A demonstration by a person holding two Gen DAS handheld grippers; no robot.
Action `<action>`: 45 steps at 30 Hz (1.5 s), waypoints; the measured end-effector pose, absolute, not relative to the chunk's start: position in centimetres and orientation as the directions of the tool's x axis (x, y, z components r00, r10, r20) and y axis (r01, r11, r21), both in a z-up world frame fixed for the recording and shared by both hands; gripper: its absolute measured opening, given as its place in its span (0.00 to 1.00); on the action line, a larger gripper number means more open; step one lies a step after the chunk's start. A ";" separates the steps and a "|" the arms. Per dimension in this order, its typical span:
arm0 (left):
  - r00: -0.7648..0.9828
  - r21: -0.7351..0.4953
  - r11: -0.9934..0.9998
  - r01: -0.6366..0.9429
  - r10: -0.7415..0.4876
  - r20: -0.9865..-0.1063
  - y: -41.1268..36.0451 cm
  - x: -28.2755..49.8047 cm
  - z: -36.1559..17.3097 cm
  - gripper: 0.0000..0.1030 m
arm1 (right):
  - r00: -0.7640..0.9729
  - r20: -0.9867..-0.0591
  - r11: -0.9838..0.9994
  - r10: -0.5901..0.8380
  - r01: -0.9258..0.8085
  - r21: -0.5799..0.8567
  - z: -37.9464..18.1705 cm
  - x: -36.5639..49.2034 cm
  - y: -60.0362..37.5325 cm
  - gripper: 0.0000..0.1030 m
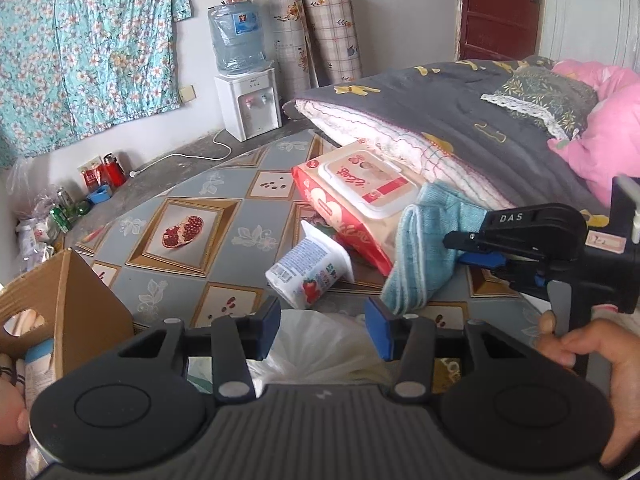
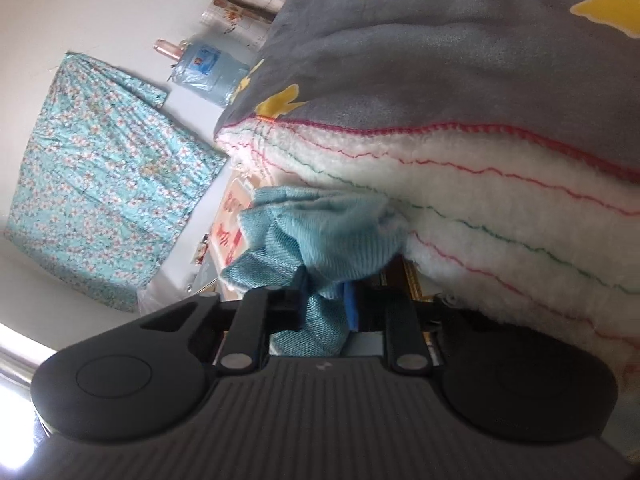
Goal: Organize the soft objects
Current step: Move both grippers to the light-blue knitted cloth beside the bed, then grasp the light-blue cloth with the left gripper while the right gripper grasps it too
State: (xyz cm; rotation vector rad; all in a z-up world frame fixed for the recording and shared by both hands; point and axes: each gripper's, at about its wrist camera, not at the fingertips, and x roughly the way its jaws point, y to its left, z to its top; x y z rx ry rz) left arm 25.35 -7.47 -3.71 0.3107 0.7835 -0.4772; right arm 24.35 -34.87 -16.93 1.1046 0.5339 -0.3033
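Right tongs turned sideways, clenched on blue cloth, left tongs level, released

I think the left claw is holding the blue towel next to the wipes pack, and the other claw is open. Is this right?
Not quite: the claws are swapped. The right claw is shut on the blue towel, next to the wipes pack. The left claw is the open one and holds nothing. The left wrist view shows both.

Water dispenser by wall; yogurt cup beside wipes pack.
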 end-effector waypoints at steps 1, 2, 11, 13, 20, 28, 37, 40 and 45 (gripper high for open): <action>0.610 0.091 0.847 0.523 -0.297 -0.735 -7.6 25.2 -3.7 0.47 | 0.840 -0.542 0.429 0.035 0.477 0.767 -16.5 23.7 -35.0 0.13; 0.608 0.091 0.844 0.529 -0.302 -0.734 -7.7 25.1 -3.7 0.47 | 0.846 -0.532 0.431 0.039 0.466 0.773 -16.0 23.4 -35.0 0.13; 0.548 0.116 0.729 0.674 -0.388 -0.741 -11.1 22.3 -4.1 0.54 | 0.861 -0.497 0.465 0.107 0.398 0.791 -12.3 17.8 -35.8 0.12; 0.532 0.134 0.694 0.708 -0.398 -0.748 -12.2 21.4 -4.4 0.54 | 0.853 -0.508 0.446 0.120 0.411 0.795 -12.7 15.9 -36.1 0.12; 0.456 0.172 0.550 0.817 -0.435 -0.777 -16.0 18.9 -6.3 0.54 | 0.836 -0.517 0.408 0.182 0.414 0.813 -13.5 12.6 -36.7 0.13; 0.411 0.146 0.517 0.844 -0.447 -0.795 -18.8 20.5 -7.5 0.54 | 0.829 -0.512 0.389 0.224 0.406 0.827 -13.6 13.1 -37.9 0.18; 0.401 0.167 0.507 0.846 -0.397 -0.825 -21.6 22.9 -9.8 0.54 | 0.834 -0.500 0.392 0.235 0.389 0.834 -13.3 13.4 -38.8 0.27; 0.400 0.181 0.501 0.846 -0.372 -0.838 -22.5 23.6 -10.7 0.54 | 0.836 -0.492 0.392 0.241 0.380 0.838 -13.0 13.3 -38.9 0.31; 0.400 0.212 0.482 0.850 -0.328 -0.856 -23.6 24.1 -12.2 0.48 | 0.843 -0.480 0.376 0.245 0.373 0.848 -12.7 12.6 -39.1 0.38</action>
